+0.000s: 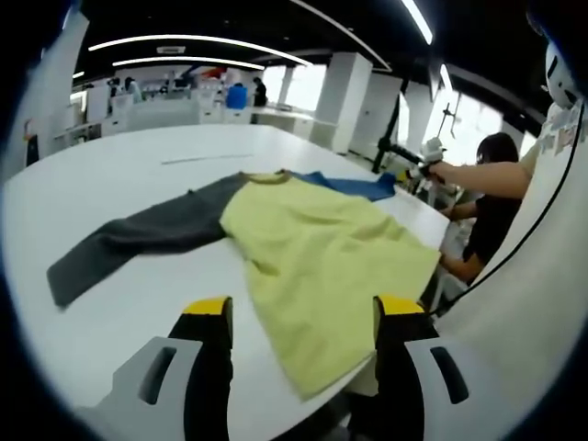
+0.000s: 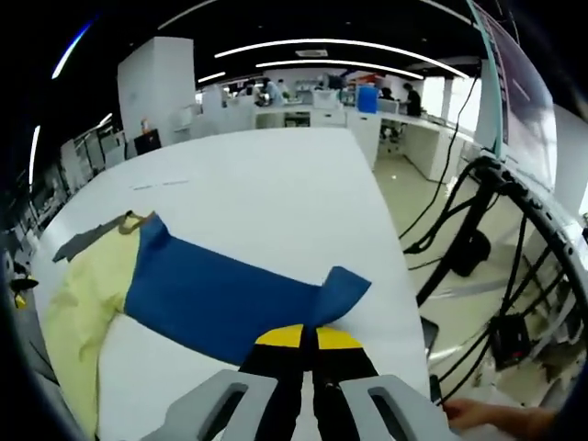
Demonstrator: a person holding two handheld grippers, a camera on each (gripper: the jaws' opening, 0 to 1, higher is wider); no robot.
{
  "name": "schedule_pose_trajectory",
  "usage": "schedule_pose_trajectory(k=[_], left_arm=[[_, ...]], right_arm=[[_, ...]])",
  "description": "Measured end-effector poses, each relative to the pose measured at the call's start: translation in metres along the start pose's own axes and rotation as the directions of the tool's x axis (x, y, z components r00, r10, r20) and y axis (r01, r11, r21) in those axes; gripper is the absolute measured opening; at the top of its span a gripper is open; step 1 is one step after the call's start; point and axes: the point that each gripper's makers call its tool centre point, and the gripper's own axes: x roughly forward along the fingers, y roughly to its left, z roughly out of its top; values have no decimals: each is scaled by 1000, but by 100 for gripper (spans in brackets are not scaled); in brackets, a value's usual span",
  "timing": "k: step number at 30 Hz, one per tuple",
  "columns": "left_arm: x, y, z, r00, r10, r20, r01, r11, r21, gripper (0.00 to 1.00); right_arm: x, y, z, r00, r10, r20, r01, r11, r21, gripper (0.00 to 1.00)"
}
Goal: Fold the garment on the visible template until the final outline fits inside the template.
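Gripping blue sleeve [image 2: 230,299], right tongs [image 2: 309,338]

White table [image 1: 138,165] with a spread yellow, grey and blue garment [image 1: 312,248], apparently flat.

bare white table [image 2: 276,184] beyond the garment [image 1: 322,257], cables [image 2: 478,230] crowding the table's edge, desks [image 1: 165,115] well apart

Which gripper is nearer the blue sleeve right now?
Right. The right gripper is shut on the blue sleeve at its cuff. The left gripper is open at the shirt's yellow hem, opposite.
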Motion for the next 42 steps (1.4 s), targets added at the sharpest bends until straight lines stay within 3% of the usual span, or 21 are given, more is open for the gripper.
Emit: schedule_pose_trajectory(k=[18, 42], left_arm=[[-9, 4, -7, 1000, -12, 11, 12, 1000, -7, 58], [-19, 5, -12, 1000, -10, 17, 10, 1000, 1, 58]], right_arm=[[-7, 51, 17, 995, 100, 2, -100, 995, -31, 0], [-2, 137, 33, 961, 276, -1, -275, 958, -77, 0]])
